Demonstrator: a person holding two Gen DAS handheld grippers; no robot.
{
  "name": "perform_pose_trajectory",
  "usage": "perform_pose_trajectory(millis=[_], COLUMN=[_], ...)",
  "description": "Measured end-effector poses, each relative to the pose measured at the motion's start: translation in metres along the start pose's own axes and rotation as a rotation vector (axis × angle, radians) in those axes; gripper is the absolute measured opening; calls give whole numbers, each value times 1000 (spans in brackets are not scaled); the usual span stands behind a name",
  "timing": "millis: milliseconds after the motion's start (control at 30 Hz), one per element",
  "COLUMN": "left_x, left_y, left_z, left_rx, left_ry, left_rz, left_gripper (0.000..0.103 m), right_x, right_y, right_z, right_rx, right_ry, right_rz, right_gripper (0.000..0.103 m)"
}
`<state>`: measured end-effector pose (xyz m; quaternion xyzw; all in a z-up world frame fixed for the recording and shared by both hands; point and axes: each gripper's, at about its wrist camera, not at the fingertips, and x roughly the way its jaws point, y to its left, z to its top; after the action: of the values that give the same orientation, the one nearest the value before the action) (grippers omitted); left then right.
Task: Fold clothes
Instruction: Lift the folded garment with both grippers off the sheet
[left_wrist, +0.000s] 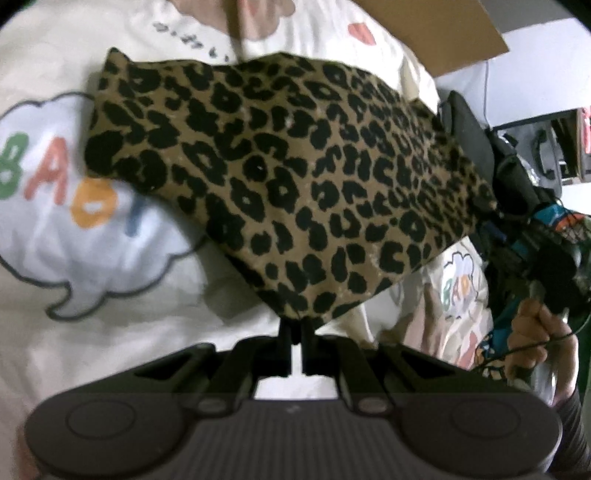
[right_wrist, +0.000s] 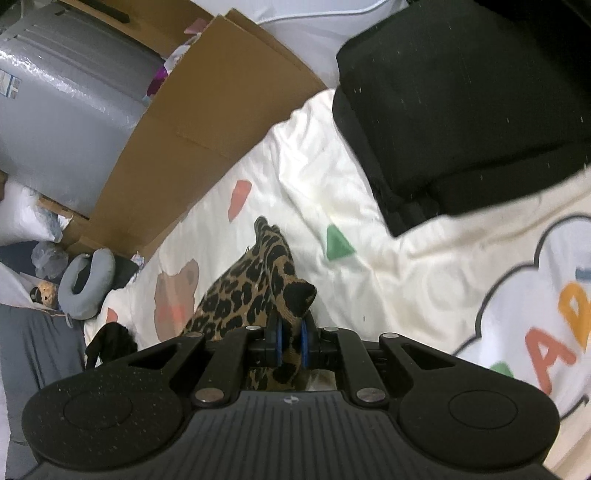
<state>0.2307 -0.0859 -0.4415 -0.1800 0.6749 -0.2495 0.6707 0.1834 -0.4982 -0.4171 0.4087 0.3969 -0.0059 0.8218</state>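
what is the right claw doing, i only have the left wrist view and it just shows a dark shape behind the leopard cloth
Observer: The right claw is shut on a corner of the leopard-print garment, fabric pinched between its blue pads.
Operator: anything else folded nearby
Observer: Yes, a folded black garment lies on the cream printed blanket, ahead and to the right of that claw.
Operator: what's past the blanket edge
Observer: A flattened cardboard box, with a grey suitcase behind it and a grey neck pillow lower down.
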Motion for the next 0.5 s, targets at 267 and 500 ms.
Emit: perform_pose_trajectory(millis=[267, 500], left_x=[15, 19], left_y=[-19, -41], left_z=[-6, -11], left_rx=[-69, -38], left_ry=[41, 78], left_rz=[4, -13], left_gripper=[4, 4], right_x=[0, -11], right_y=[6, 9], right_z=[20, 31], right_rx=[-18, -22], right_ry=[-33, -57], right_rz=[-7, -18], right_gripper=[8, 8])
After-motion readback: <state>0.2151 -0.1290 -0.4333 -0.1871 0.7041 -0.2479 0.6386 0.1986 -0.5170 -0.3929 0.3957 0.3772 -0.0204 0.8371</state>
